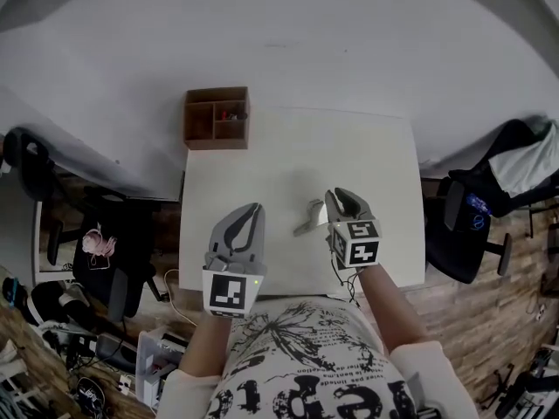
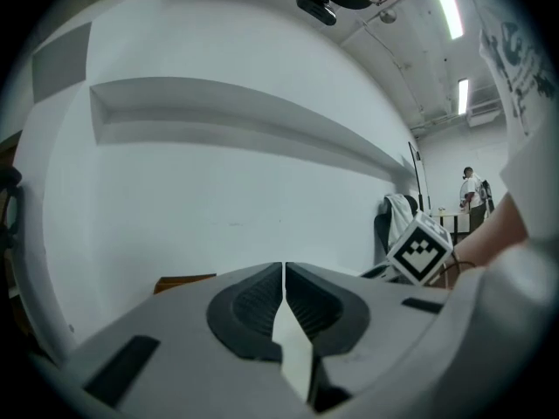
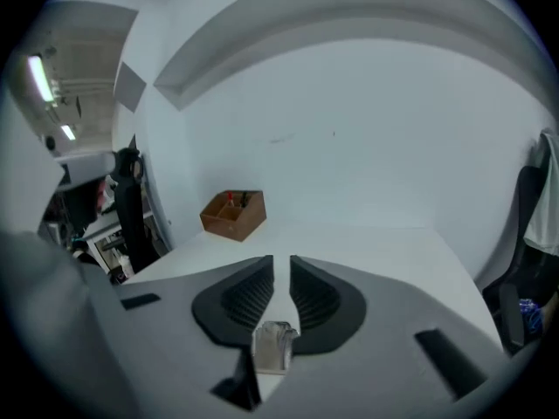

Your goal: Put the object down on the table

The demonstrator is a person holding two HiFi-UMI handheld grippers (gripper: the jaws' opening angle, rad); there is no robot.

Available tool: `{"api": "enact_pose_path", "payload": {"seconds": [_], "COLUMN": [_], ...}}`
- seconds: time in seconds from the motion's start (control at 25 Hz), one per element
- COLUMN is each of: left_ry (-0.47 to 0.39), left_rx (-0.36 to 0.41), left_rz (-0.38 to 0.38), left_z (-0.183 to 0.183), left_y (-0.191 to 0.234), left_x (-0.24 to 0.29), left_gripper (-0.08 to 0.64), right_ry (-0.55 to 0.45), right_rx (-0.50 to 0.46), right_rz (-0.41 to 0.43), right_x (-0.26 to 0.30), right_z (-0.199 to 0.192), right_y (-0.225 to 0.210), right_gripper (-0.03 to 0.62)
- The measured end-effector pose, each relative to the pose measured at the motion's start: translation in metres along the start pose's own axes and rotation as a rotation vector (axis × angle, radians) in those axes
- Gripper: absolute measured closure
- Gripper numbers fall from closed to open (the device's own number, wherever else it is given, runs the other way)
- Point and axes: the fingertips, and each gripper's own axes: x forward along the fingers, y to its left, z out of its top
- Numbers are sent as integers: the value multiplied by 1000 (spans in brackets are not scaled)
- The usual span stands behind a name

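Your right tool stands narrow, a slit between its jaws. The object lies near right on the worktop, partly under that tool — pinched or free, unclear. Open wide, lift straight up, don't drag. Leave the closed, empty left tool parked.

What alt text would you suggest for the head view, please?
Seen from above, the right tongs grip a small grey object over a white table; the left tongs are shut, empty. A wooden organiser sits at its far-left corner.
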Motion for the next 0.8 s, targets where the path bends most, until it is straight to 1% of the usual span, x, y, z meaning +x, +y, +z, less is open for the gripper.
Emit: {"api": "enact_pose_path", "payload": {"seconds": [0.04,0.08,0.12,0.24,0.32,0.48,0.64,0.8], "left_ry": [-10,-12,-13,-42,-67,-89,-101,-105], "left_rx": [9,11,11,34,55,77,73,67], "left_rz": [6,9,10,23,35,52,74,93], "left_z": [5,11,16,30,40,56,63,68], "left_y": [-3,-7,-11,-23,-30,-43,-48,-50], "left_x": [0,-1,-1,-2,-3,-5,-6,-7], "left_gripper": [548,548,548,548,548,548,548,548], "right_ry": [-30,-59,-88,-179,-244,-374,-473,-526], "right_rx": [17,33,43,25,-18,-105,-154,-174], "right_rz": [13,27,41,63,67,72,94,105], "right_x": [-7,-14,-21,-46,-64,-103,-133,-151], "right_z": [10,21,31,60,77,101,115,118], "right_y": [-2,-4,-5,-11,-13,-17,-16,-17], "right_gripper": [569,592,600,600,600,600,600,600]}}
